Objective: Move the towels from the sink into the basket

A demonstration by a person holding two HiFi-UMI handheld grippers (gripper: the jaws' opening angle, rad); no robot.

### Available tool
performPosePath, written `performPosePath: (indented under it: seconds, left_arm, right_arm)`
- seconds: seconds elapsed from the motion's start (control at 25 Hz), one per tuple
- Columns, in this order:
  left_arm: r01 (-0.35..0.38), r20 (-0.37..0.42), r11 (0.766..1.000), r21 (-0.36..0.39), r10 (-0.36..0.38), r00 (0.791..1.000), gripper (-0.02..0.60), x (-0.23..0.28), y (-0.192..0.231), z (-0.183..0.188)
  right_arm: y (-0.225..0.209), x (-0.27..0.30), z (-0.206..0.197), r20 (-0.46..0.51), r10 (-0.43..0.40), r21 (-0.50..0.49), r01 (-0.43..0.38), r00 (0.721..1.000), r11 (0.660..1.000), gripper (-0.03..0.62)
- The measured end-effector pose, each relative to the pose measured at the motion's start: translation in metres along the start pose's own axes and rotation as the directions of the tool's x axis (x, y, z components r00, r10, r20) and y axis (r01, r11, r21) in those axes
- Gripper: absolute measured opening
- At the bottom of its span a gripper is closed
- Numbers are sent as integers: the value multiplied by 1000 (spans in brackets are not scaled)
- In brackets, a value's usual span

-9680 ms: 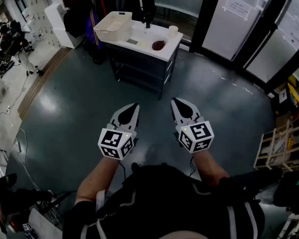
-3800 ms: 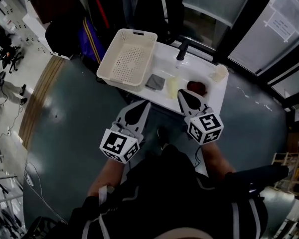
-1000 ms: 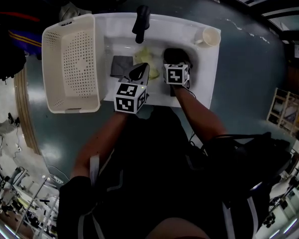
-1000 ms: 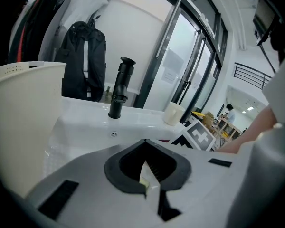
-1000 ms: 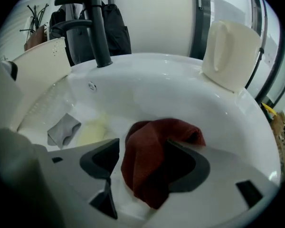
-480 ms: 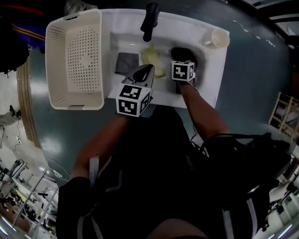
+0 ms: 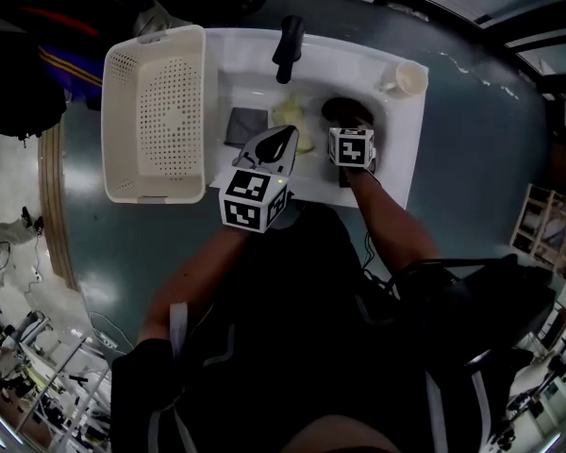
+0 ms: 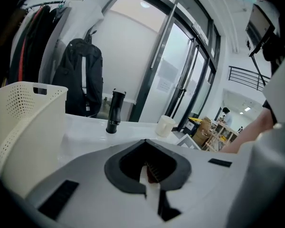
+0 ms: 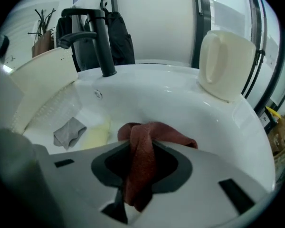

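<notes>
The white sink point(image 7: 389, 140) holds a grey towel point(image 7: 247, 125), a pale yellow towel point(image 7: 292, 119) and a dark red towel point(image 7: 343, 111). A cream perforated basket point(image 7: 156, 111) stands empty to the sink's left. My right gripper point(image 7: 347, 123) points down into the basin. Its jaws have just been closing and now pinch a bunched fold of the red towel point(image 9: 141, 160); the right gripper point(image 9: 141, 175) is shut on it. My left gripper point(image 7: 279, 142) hovers over the sink's front, above the yellow towel, shut and holding nothing; in its own view the left gripper point(image 8: 147, 171) shows its jaws meeting.
A black faucet point(image 7: 288, 47) rises at the back of the sink, and a cream cup point(image 7: 406, 80) stands on the rim at the right. The grey towel point(image 9: 70, 132) and yellow towel point(image 9: 96, 134) lie on the basin floor. Dark floor surrounds the stand.
The left gripper has lifted a little over the sink's front. The right gripper has stayed down in the basin at the red towel.
</notes>
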State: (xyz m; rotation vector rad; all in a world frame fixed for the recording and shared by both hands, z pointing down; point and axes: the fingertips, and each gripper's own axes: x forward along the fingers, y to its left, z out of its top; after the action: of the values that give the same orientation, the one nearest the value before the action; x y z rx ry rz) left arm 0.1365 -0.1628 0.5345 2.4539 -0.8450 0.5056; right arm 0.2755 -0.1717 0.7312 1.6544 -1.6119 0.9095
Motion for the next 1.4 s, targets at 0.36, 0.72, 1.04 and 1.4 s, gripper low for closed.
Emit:
performPosePath:
  seconds: [0.36,0.72,1.04,1.4]
  left_arm:
    - [-77,55,995,56,74,996,2,-27,3,17]
    - [-139,136,990,5,137,981,2,-58,7,46]
    - [-230,214,972,-49,235,948,2,-91,27,73]
    - [-354,260,925,-138,379,888,2,-148,58,78]
  right_arm:
    - [20,-63,43,151,76,-75,-65,986,995,106]
    - [51,-138,101,294,261,-108,-240,919,965,106]
    - [101,-191,147,363,428,-246,-358,828,901,104]
    - [171,-238,195,375,628,-389,-499,682,775,106]
